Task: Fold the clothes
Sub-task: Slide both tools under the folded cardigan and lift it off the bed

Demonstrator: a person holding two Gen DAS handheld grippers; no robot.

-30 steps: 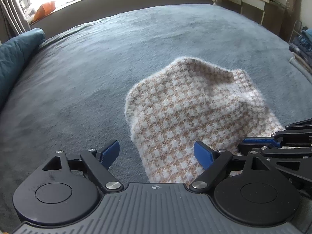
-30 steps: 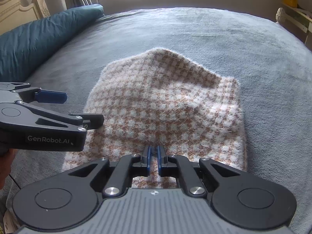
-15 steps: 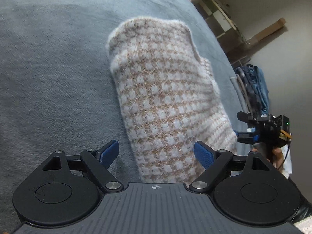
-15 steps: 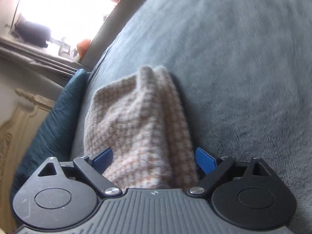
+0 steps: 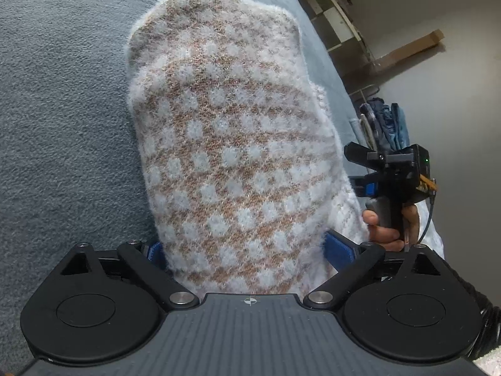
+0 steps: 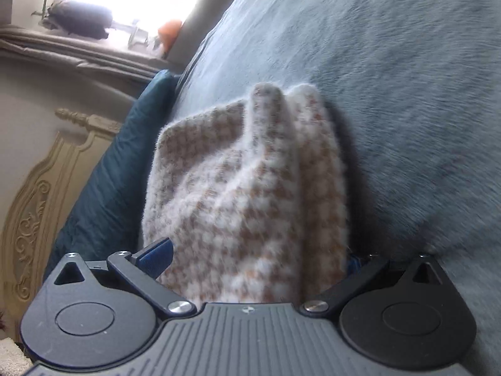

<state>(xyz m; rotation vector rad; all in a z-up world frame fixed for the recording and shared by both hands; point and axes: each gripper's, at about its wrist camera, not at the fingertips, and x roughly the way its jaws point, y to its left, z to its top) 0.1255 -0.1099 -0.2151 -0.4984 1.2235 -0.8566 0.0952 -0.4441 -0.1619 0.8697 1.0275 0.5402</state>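
Now, from my left wrist, my left gripper (image 5: 245, 247) is opening, its jaws straddling one end of the fuzzy tan-and-white checked knit garment (image 5: 228, 144), folded near the grey fleece bed cover's (image 5: 56, 125) edge. From my right wrist, my right gripper (image 6: 256, 260) is opening around the other end. I judge folding mostly done; stowing remains.

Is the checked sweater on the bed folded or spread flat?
Folded. The sweater lies as a narrow, thick bundle with doubled edges on the bed; its far end shows two rolled layers.
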